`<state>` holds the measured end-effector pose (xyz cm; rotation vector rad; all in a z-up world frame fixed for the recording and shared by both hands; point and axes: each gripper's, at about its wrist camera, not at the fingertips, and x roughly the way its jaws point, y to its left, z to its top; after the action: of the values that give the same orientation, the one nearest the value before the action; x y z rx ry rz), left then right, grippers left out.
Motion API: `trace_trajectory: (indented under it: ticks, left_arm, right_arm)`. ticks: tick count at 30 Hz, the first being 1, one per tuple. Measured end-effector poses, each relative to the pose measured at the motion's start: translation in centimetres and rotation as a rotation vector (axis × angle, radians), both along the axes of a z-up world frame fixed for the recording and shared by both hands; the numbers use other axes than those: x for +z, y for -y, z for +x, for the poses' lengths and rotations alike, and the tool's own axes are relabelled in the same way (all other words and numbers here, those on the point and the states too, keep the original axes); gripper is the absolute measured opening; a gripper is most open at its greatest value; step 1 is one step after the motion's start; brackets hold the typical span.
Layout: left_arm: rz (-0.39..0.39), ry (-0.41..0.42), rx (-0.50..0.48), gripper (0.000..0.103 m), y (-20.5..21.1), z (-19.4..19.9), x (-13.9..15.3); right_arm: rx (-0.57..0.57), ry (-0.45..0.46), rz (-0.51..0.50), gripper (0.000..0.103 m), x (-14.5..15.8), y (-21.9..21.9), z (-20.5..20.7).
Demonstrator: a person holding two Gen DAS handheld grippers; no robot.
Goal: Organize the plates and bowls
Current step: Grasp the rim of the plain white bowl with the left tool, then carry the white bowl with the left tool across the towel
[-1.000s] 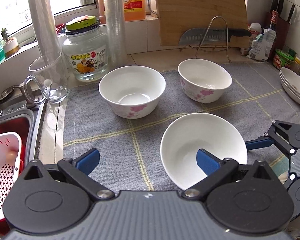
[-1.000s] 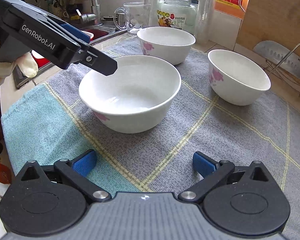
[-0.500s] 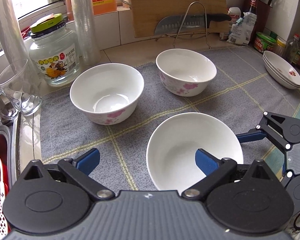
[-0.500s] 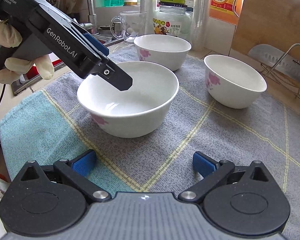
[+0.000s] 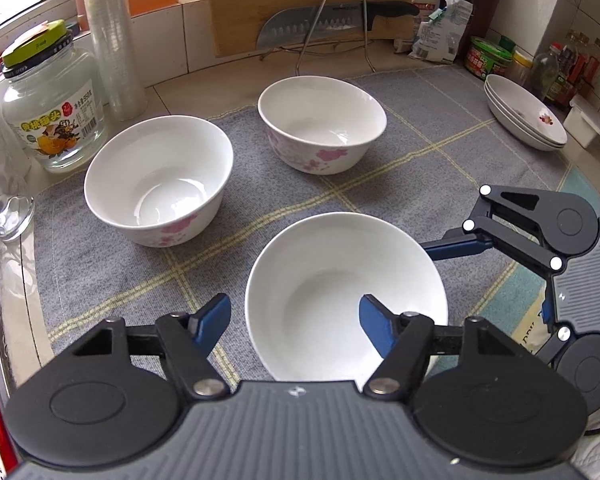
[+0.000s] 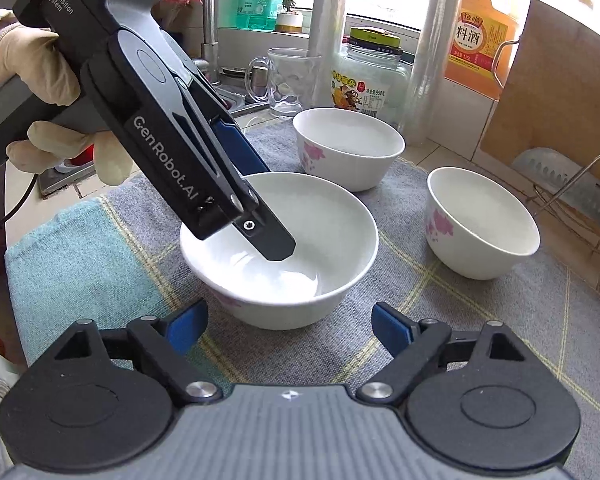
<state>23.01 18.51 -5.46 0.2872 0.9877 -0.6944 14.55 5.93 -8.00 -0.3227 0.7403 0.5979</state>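
Left wrist view shows the left gripper straddling the near wall of the nearest bowl: one blue pad sits inside the bowl, the other outside on the cloth side. Its jaws have just been closing with the rim between them, yet a clear gap shows beside the outer pad, so I judge the rim not yet pinched. That straddle suits lifting the bowl by its edge, probably to nest it in another.

The right gripper hangs just short of the same bowl's opposite side; its jaws have also just been closing, with nothing between them, and stand partly open.

Beyond the left jaws, two floral bowls rest apart on the grey checked cloth, and stacked plates lie far right on the bench.

Readable writing: "GenRobot.AI" and "DAS Data Acquisition System" on the left gripper's body in the right wrist view; "料酒" on the orange bottle. The glass jar has a fruit label too small to read surely.
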Motion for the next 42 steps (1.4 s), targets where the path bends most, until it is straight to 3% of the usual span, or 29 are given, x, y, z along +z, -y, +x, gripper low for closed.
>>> trace_trajectory:
  ticks: [6, 28, 42]
  left_arm:
    - [-0.008, -0.02, -0.01, 0.059, 0.2, 0.0, -0.1]
    - [-0.019, -0.008, -0.044, 0.059, 0.9, -0.7, 0.9]
    - [-0.031, 0.013, -0.14, 0.059, 7.0, -2.3, 1.9]
  right_arm:
    - [0.032, 0.003, 0.002, 0.078, 0.4, -0.2, 0.1]
    - [0.014, -0.017, -0.008, 0.077, 1.7, -0.1, -0.1]
    - [-0.071, -0.007, -0.029, 0.077, 3.0, 4.8, -2.3]
